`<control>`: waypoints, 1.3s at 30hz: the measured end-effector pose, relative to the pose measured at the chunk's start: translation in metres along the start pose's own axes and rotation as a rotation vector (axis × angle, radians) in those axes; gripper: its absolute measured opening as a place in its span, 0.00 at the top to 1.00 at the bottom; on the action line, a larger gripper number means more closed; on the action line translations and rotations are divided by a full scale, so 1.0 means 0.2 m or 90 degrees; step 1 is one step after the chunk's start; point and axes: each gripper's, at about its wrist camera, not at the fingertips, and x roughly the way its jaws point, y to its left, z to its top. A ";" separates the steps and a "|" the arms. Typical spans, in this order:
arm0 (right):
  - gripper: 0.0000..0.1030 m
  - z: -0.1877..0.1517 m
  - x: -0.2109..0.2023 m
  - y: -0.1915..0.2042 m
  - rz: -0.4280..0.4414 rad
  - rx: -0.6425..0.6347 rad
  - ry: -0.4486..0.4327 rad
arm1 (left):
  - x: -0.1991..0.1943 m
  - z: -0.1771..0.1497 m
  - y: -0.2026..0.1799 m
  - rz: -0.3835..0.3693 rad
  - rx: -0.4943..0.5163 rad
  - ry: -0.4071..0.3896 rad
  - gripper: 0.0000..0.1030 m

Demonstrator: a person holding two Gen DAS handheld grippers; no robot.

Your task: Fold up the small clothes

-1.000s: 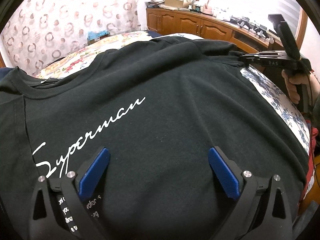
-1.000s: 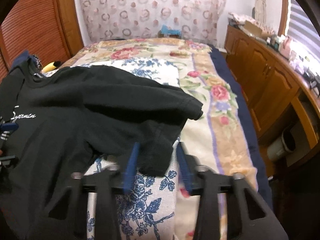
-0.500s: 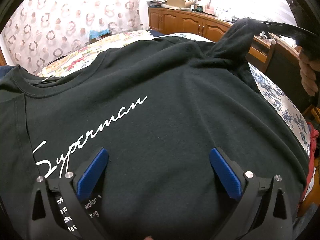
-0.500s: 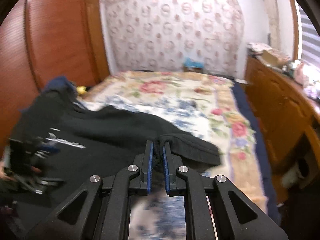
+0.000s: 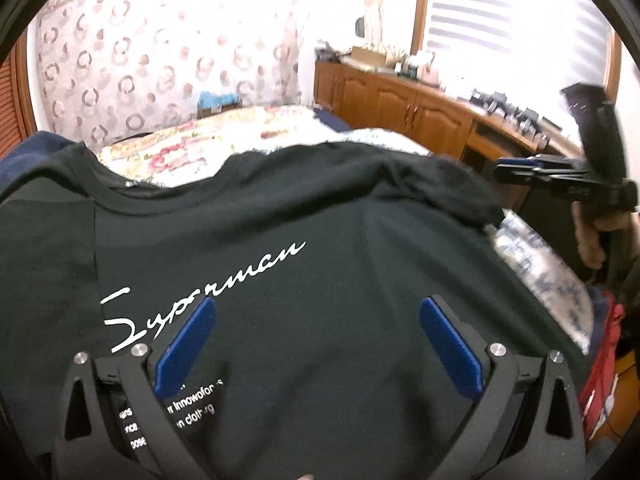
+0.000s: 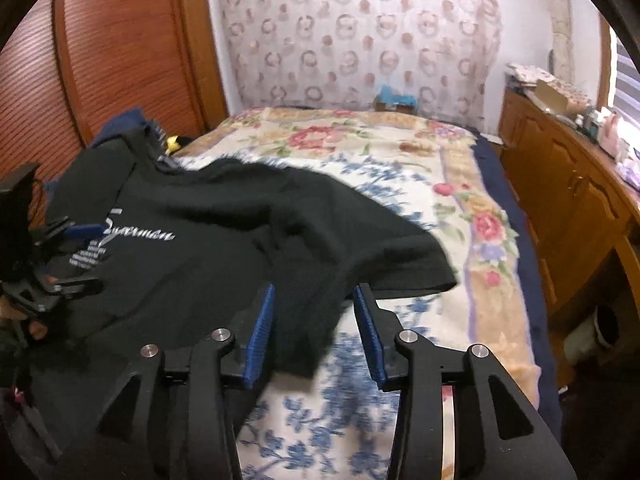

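A black T-shirt (image 5: 320,248) with white "Superman" script lies spread on the flowered bed; it also shows in the right wrist view (image 6: 224,240). My left gripper (image 5: 316,340) is open, its blue pads wide apart above the shirt's chest. My right gripper (image 6: 316,328) is open, with the shirt's sleeve and side edge (image 6: 312,336) lying loose between its pads. The right gripper also shows at the right edge of the left wrist view (image 5: 560,168), beyond the sleeve. The left gripper shows at the left of the right wrist view (image 6: 68,252).
The bed has a flowered blanket (image 6: 460,200) and a blue-flowered cloth (image 6: 328,408) under the shirt. A wooden cabinet (image 6: 568,208) with clutter on top runs along the right. A slatted wooden door (image 6: 120,60) stands at the left. Red fabric (image 5: 604,360) lies by the bed.
My right gripper shut on the sleeve and lifted it, then came down and opened; the sleeve now lies loose on the bed. My left gripper stayed open and tilted slightly.
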 end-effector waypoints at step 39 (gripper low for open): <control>0.99 0.35 0.11 0.23 0.015 -0.058 -0.015 | -0.22 -0.12 0.00 0.013 -0.037 -0.070 0.00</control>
